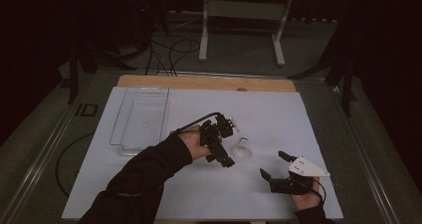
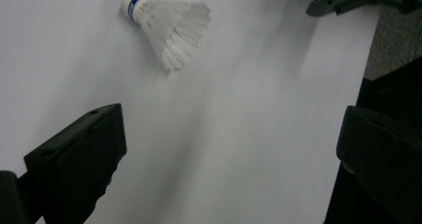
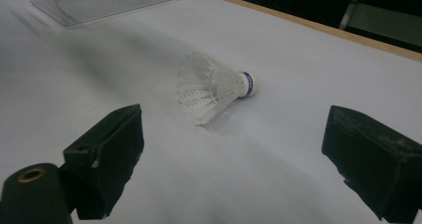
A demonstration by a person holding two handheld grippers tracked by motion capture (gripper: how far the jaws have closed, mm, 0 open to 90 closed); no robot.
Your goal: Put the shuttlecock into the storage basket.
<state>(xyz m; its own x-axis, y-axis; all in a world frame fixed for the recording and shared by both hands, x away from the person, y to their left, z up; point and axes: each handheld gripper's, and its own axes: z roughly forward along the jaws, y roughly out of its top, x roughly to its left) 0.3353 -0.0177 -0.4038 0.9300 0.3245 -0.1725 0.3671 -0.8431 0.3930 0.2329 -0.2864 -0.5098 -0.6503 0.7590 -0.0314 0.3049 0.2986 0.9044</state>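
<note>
A white feathered shuttlecock with a blue-banded cork lies on its side on the white table sheet. My left gripper hovers just left of it, jaws open and empty. In the left gripper view the shuttlecock sits up and left of the open left gripper, outside the jaws. My right gripper rests near the front right, open, aimed at the shuttlecock. In the right gripper view the shuttlecock lies a short way beyond the right gripper, cork to the right.
A clear plastic tray stands at the table's back left, also seen as the tray. A wooden strip runs along the far edge. Cables and a white stand are on the floor behind. The table's right edge is close.
</note>
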